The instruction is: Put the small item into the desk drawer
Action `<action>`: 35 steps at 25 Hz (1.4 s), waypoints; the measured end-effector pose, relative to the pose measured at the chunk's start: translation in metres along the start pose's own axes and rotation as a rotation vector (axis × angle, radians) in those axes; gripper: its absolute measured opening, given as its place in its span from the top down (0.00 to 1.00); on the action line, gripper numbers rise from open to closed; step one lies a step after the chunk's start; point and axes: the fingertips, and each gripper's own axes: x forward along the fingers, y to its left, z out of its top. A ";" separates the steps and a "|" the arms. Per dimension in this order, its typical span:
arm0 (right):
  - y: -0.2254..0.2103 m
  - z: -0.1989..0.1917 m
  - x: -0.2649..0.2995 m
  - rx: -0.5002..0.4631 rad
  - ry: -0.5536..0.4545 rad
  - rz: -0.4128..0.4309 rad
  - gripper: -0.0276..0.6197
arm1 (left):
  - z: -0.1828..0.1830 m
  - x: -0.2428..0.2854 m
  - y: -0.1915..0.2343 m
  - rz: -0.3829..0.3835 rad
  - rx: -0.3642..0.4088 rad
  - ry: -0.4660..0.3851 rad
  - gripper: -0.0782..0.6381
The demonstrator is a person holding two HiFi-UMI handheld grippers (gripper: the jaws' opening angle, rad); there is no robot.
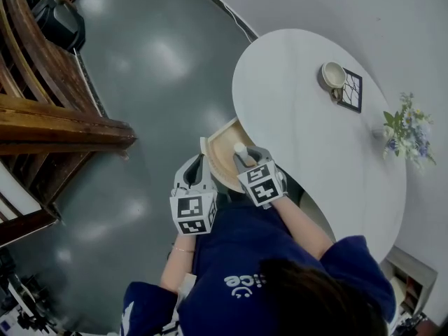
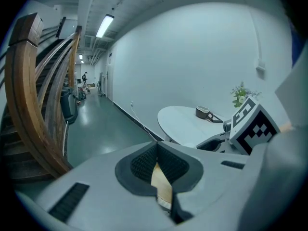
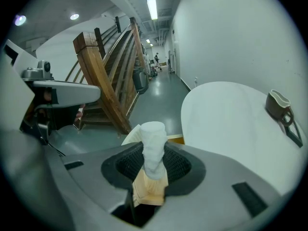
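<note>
Jaws first: the right gripper [image 3: 154, 154] has its jaws clamped on the small item [image 3: 153, 141], a white knobbly stub standing up between the pads. The left gripper [image 2: 156, 152] has its jaws pinched on a thin pale wooden edge, the front of the drawer [image 1: 222, 154].

Biggest thing around is the wooden staircase [image 3: 103, 78], well off beyond both sets of jaws. The gripper views show its railing running along a long corridor, which the head view doesn't.

Next comes the white oval tabletop [image 1: 308, 131], ahead and to the right of the right jaws. Only the head view lays out the drawer standing open under the tabletop's edge. It shows light wood inside, directly below the right jaws, with the left jaws at the front corner.

Far across the tabletop from both jaws are flowers [image 1: 408, 128], then a cup [image 1: 333, 74] beside a dark square frame [image 1: 352, 91]. The item hangs over the open drawer, held in the right jaws.
</note>
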 end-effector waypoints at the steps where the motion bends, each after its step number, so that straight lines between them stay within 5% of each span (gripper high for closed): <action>1: -0.001 -0.002 0.003 -0.005 0.008 -0.001 0.76 | -0.001 0.000 0.001 0.003 -0.002 0.001 0.89; 23: 0.001 -0.041 0.062 -0.064 0.156 0.006 0.76 | -0.026 -0.023 0.028 0.078 -0.033 0.065 0.89; 35: 0.000 -0.058 0.093 -0.176 0.234 0.020 0.76 | -0.043 -0.036 0.036 0.139 -0.040 0.103 0.89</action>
